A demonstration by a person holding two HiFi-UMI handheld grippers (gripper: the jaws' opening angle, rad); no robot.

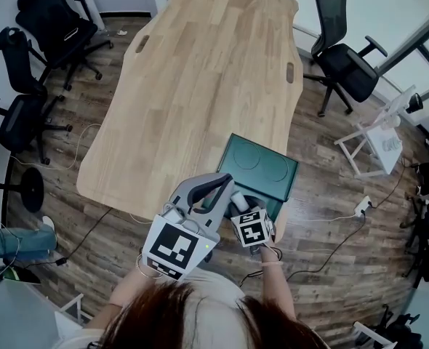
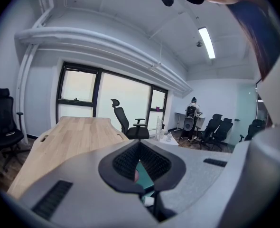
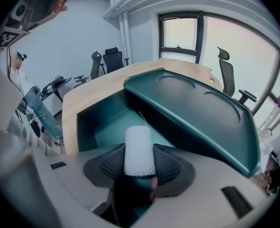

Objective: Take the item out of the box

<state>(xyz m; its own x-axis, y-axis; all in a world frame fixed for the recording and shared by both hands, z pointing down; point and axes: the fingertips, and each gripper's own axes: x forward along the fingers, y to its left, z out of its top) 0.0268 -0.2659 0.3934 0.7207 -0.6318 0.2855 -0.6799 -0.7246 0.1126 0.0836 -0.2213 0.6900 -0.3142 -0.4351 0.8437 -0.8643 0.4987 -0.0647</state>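
The dark green box (image 3: pixel 90 122) sits open at about 5 o'clock on the wooden table (image 1: pixel 200 71). Its lid (image 1: pixel 262 167) is tipped back toward 1 o'clock and shows two round recesses on its inner face. The right gripper (image 3: pixel 139 164) is clamped on the white candle (image 3: pixel 139 139), a ribbed pad against each side, and holds it over the box's green hollow with the wick aimed at 12 o'clock. At its 9 o'clock, the left gripper (image 1: pixel 226 182) has its jaws closed tip to tip, with nothing between them.
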